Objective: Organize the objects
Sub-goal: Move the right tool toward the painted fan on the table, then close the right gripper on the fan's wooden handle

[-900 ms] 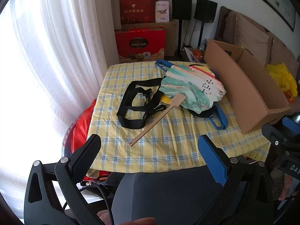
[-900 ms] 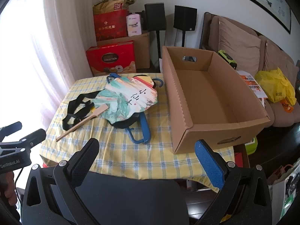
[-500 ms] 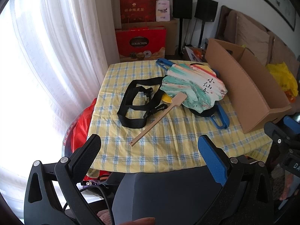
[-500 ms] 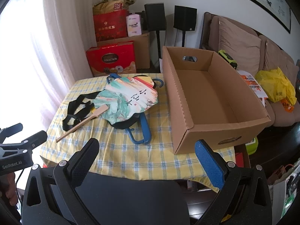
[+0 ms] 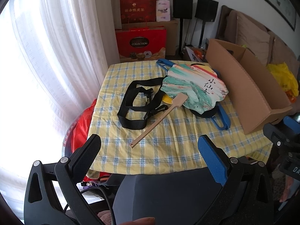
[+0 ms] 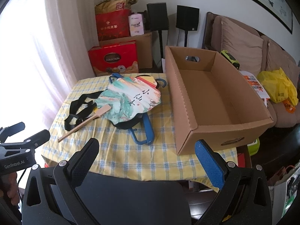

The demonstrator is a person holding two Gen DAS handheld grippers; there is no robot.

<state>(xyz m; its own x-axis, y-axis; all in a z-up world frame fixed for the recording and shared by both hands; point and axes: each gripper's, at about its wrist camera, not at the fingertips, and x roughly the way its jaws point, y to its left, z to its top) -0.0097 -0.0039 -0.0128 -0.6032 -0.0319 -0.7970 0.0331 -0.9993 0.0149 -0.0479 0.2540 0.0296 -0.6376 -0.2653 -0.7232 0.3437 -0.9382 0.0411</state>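
A painted paper fan (image 5: 193, 88) with a wooden handle (image 5: 159, 120) lies on the yellow checked tablecloth (image 5: 168, 146), over a black pan with blue handles (image 5: 221, 119). A black strap (image 5: 138, 103) lies to its left. An open, empty cardboard box (image 6: 215, 101) stands at the table's right. The fan (image 6: 131, 99), strap (image 6: 80, 110) and blue handle (image 6: 148, 131) also show in the right wrist view. My left gripper (image 5: 150, 150) is open and empty, short of the table's near edge. My right gripper (image 6: 146, 153) is open and empty, in front of the box's near corner.
Red gift boxes (image 6: 114, 60), cartons and two black speakers (image 6: 187, 16) stand behind the table. A sofa with cushions and a yellow bag (image 6: 277, 88) lies to the right. White curtains (image 5: 56, 56) hang on the left. A red bag (image 5: 80, 123) sits below the table's left side.
Both grippers have edged slightly forward toward the table. Nothing on the table has moved and both stay open.
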